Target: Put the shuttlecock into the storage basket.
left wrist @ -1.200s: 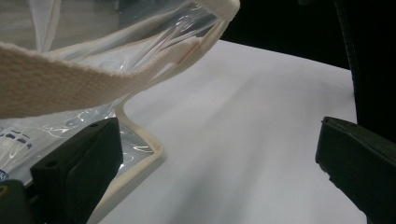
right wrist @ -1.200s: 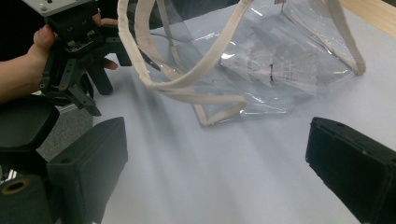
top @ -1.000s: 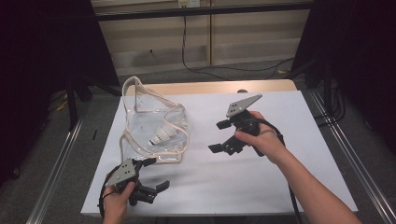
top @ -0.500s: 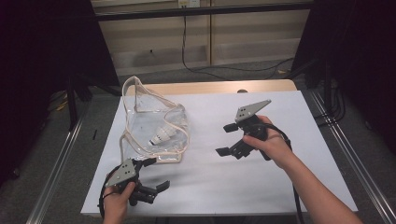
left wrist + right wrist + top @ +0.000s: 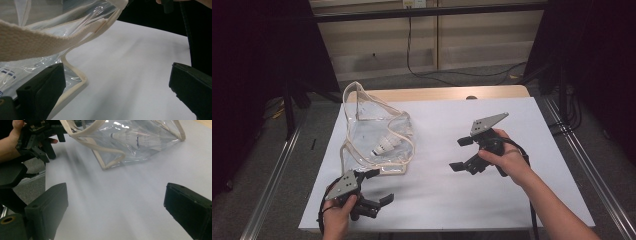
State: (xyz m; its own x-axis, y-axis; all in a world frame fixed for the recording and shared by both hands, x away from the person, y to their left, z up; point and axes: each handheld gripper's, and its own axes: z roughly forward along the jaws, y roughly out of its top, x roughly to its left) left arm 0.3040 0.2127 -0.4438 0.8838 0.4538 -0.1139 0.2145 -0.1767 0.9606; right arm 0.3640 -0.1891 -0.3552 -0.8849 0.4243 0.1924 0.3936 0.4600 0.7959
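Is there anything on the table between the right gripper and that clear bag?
Nothing visible. Bare white table lies between the open right gripper and the clear bag. The left gripper sits off by the bag's near corner.

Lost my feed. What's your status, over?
Left gripper open, beside clear plastic bag with cream trim. Right gripper open, empty, apart. White shuttlecock inside bag. Nothing in the way.

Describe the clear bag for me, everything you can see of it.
The bag is clear, glossy plastic edged with cream fabric trim and a cream strap. It lies slumped on the white table, at its left far part. A shuttlecock lies inside. The left hand-held gripper sits open beside its near corner, not gripping it.
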